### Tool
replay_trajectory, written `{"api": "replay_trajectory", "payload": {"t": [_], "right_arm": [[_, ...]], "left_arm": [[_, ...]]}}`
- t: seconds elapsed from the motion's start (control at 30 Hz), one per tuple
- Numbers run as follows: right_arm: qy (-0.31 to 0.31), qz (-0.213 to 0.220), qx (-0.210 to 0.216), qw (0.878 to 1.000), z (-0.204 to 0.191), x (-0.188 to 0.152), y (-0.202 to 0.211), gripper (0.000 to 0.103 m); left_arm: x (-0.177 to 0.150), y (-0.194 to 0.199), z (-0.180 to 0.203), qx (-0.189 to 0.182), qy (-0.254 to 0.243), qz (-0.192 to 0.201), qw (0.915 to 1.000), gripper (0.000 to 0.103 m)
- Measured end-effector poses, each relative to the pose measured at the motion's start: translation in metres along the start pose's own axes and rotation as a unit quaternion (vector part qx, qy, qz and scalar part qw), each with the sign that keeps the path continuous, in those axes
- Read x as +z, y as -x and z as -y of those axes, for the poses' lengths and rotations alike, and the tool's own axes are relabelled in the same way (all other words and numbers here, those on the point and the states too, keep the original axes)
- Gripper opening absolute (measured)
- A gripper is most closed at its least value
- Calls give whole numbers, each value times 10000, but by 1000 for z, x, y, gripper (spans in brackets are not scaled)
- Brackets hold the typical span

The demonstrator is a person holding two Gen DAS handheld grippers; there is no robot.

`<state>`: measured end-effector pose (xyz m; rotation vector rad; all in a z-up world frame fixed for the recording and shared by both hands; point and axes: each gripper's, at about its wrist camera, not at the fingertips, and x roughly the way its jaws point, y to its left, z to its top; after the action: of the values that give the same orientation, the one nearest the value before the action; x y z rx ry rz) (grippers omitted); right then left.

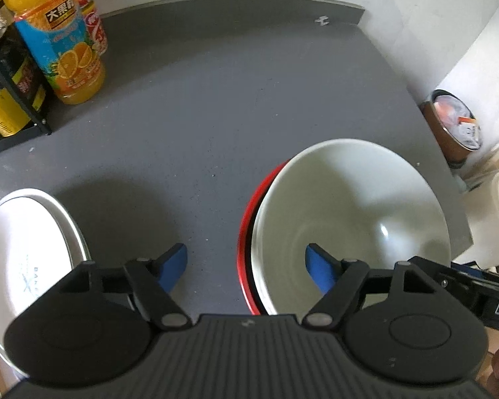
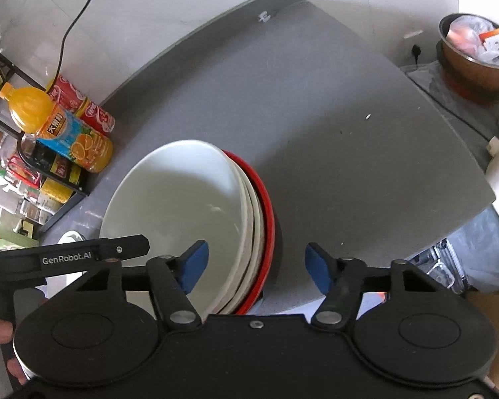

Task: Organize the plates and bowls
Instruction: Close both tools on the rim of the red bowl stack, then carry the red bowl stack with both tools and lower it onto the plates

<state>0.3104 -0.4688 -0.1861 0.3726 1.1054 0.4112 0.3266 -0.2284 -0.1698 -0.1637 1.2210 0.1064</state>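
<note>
**A:** What's in the containers?

**B:** A white bowl (image 2: 176, 206) sits nested on other white dishes inside a red bowl (image 2: 266, 226), near the front edge of the grey countertop (image 2: 332, 133). The top bowl is empty. To the left lies a white plate (image 1: 20, 252) with faint printing, also empty. Far right, off the counter, a copper-coloured pot (image 2: 475, 63) holds crumpled wrappers.

**B:** On the far left, a black wire rack (image 1: 16, 99) holds jars and bottles, with an orange juice bottle (image 1: 60, 46) and a red can (image 1: 94, 23) standing just beside it.

**A:** And the grippers?

**B:** The left gripper (image 1: 246, 266) is spread wide, holding nothing; its right blue fingertip (image 1: 319, 269) is over the white bowl's inside, and the left one is over bare counter. The right gripper (image 2: 256, 266) is likewise released, straddling the stack's right rim.

**A:** Anything hard to make out?

**B:** How many dishes lie between the top bowl and the red one; perhaps two, the rims overlap. The plate is cut off by the gripper body.

**A:** The room?

**B:** White walls, and a black cable (image 2: 80, 10) hanging down one of them.
</note>
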Motion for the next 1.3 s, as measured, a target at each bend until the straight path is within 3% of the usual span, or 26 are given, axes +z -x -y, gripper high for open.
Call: {"api": "replay_trajectory", "payload": {"t": [0.1,0.23,0.33,0.5,0.83,1.3], "right_arm": [[-14,-133,92,9999,3,1,-7,45],[31,-246,210,9995,4,1,-15,39],[132,-234,156,9995,1,2,-16,37],[186,-135,112,9997,3,1,-13,31],[358,106,147,9992,-14,3,0,31],[644,304,229,9972,-102,-15,-4,31]], "left_arm": [[-1,-7,-3,44,293,-156,9994,63],[-4,-14,-4,50,414,-272,9988,40],[-6,-16,-9,-173,663,-373,9970,21],[-7,-12,-14,-347,922,-357,9945,20],[1,8,-25,-477,920,-145,9945,20],[3,52,-111,-540,1065,119,9928,21]]}}
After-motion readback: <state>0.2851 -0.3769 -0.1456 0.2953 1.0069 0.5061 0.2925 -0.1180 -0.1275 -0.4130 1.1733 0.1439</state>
